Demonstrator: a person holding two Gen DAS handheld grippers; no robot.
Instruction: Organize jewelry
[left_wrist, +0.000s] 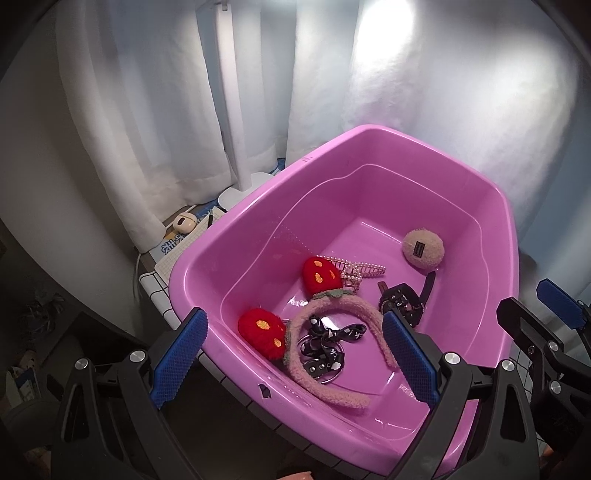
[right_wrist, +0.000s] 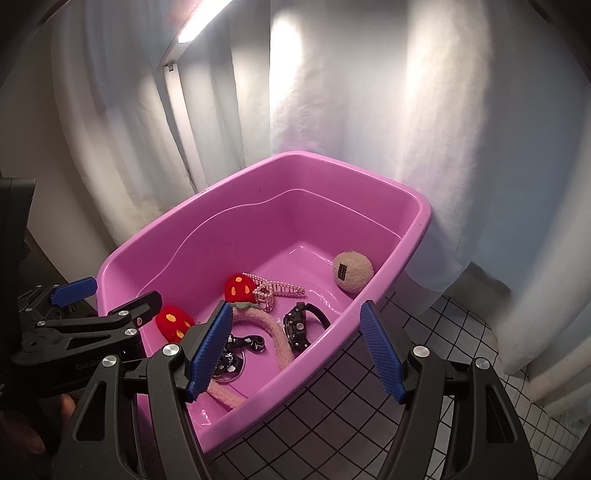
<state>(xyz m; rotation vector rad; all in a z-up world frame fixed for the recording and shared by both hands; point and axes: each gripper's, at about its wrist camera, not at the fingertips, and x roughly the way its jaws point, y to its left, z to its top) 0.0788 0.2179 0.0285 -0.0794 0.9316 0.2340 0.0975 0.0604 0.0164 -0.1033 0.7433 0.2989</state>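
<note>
Left tool agape, right tool agape, pink tub, strawberry headband

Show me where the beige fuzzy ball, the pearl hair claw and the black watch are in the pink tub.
beige fuzzy ball (left_wrist: 424, 253): left wrist view, on its fuzzy front, right of the small dark label.
pearl hair claw (left_wrist: 356, 271): left wrist view, on its toothed middle.
black watch (right_wrist: 297, 326): right wrist view, on its case.

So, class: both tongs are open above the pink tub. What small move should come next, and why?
Probably lower the left tongs onto the fuzzy headband. They are open, empty and already straddle it, while the right tongs straddle the tub's near rim. The headband lies on top of the black strap, so it seems best lifted first.
</note>
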